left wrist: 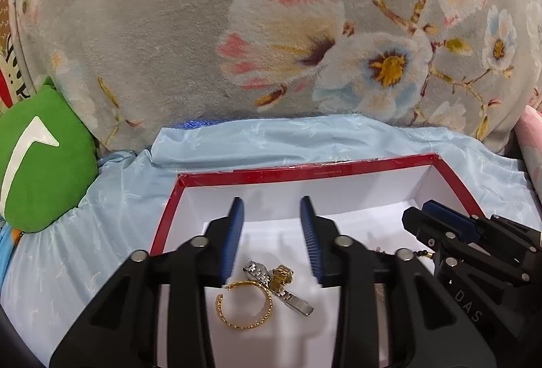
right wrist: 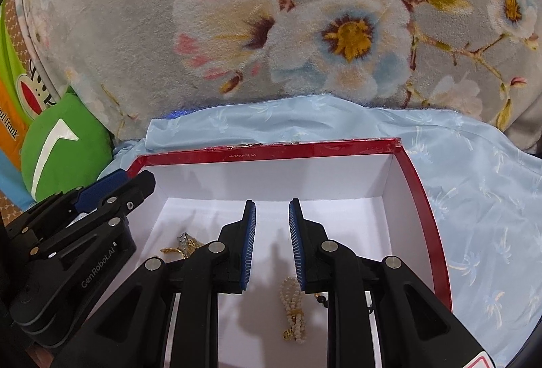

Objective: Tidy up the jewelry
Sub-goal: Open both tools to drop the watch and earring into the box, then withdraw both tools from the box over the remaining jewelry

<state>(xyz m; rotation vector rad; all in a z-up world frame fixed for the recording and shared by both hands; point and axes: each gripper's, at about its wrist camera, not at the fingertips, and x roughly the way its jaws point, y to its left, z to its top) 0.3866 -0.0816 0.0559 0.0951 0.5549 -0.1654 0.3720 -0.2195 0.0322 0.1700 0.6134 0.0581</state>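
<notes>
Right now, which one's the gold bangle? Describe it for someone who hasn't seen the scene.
Look inside the red-rimmed white box on the pale blue cloth. Below the left gripper lies a small jewelry cluster. The gold bangle is the open, beaded gold ring nearest the camera, overlapping the silver watch.

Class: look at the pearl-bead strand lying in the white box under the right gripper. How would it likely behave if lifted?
The pearl-bead strand lies bunched in loose loops, so it would probably droop limply. Its small rounded beads may slip between the jaws. It looks light.
</notes>
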